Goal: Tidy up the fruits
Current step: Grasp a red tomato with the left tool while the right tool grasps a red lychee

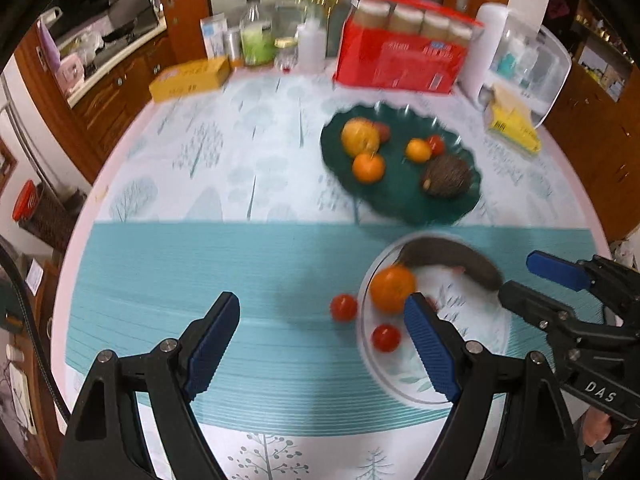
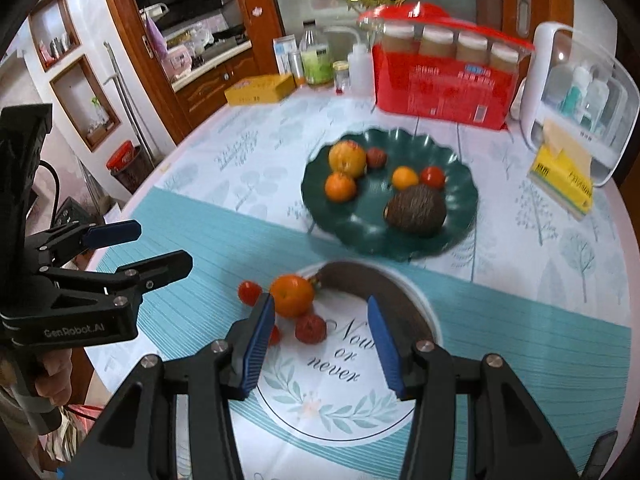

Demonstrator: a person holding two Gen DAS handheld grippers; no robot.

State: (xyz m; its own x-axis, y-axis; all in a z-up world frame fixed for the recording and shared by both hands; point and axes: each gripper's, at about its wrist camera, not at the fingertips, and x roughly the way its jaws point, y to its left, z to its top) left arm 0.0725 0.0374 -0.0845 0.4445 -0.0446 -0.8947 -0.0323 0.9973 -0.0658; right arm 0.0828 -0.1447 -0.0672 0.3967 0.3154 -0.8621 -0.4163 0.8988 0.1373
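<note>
A dark green plate (image 1: 404, 208) (image 2: 360, 236) holds an apple (image 2: 347, 158), oranges (image 2: 340, 187), small red fruits and a brown scaly fruit (image 2: 416, 210). Nearer, a white round plate (image 2: 344, 412) (image 1: 472, 328) holds an orange (image 2: 292, 295) (image 1: 393, 289), a dark overripe banana (image 2: 384, 284) (image 1: 452, 256) and small red fruits (image 2: 310, 329). One red tomato (image 1: 343, 307) (image 2: 249, 292) lies on the cloth just left of it. My left gripper (image 1: 324, 312) is open and empty above the table. My right gripper (image 2: 320, 312) is open and empty over the white plate.
At the table's back stand a red box of jars (image 2: 448, 80), a yellow box (image 2: 260, 88), bottles (image 2: 316, 60) and a white clear-lidded container (image 2: 580, 100). A yellow packet (image 2: 564, 180) lies at right. Wooden cabinets are behind.
</note>
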